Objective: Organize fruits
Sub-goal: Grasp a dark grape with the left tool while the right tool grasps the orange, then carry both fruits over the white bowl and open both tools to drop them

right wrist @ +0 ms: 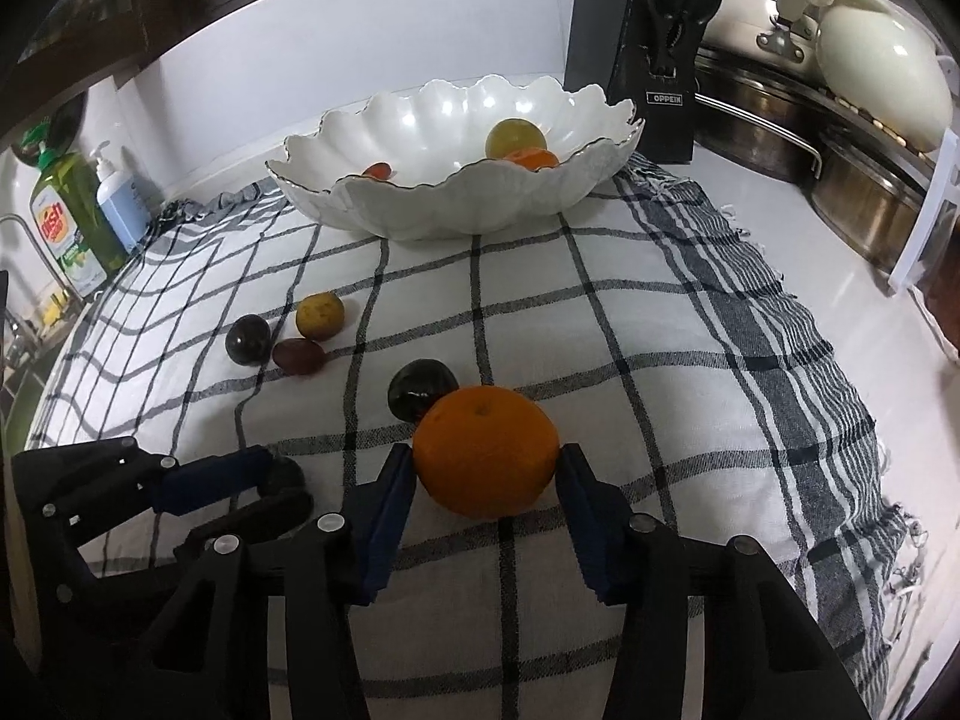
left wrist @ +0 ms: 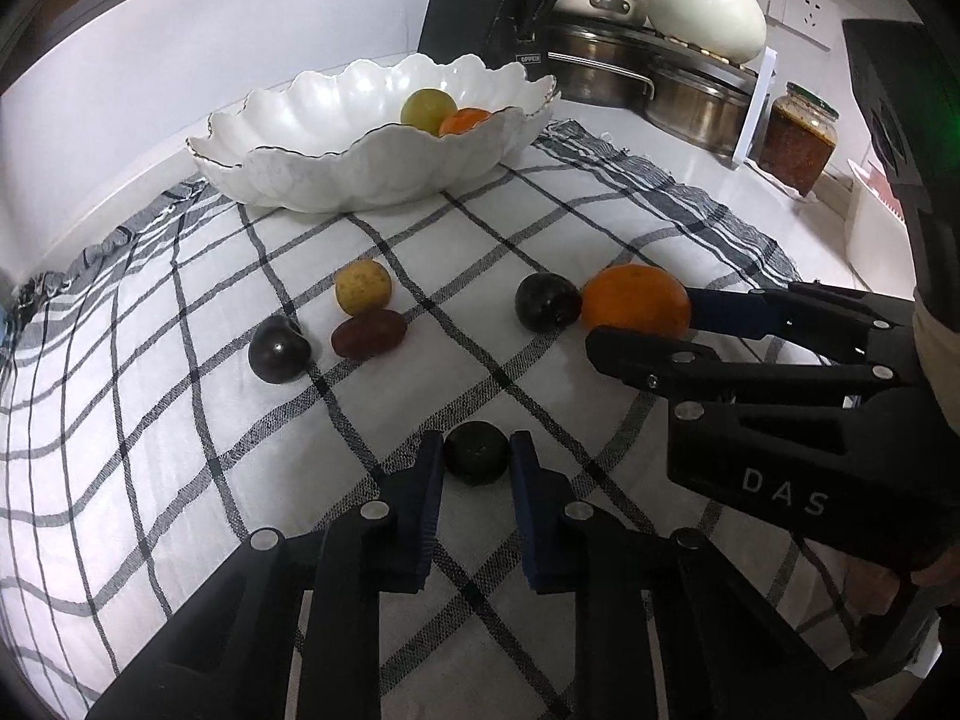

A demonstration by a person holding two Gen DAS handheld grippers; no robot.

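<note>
— Starting at the left, what lies on the cloth?

— Beginning there: a plum, then a yellow fruit touching a red date just in front of it. All three sit loose, well apart from my tools.

— And your left gripper?

— My left gripper is clenched on a dark fruit; both blue pads press its sides while it rests on the cloth.

— Behind that?

— A white scalloped bowl stands at the far edge of the cloth. Inside it lie a green fruit and a small orange one; the right view also shows a red one in the bowl.

— Further right?

— Another plum touches the orange. My right gripper is grasping that orange, a pad on each side, and it sits on the cloth.

— Beyond the cloth?

— A knife block, steel pots and a jar on the counter at the right
</note>
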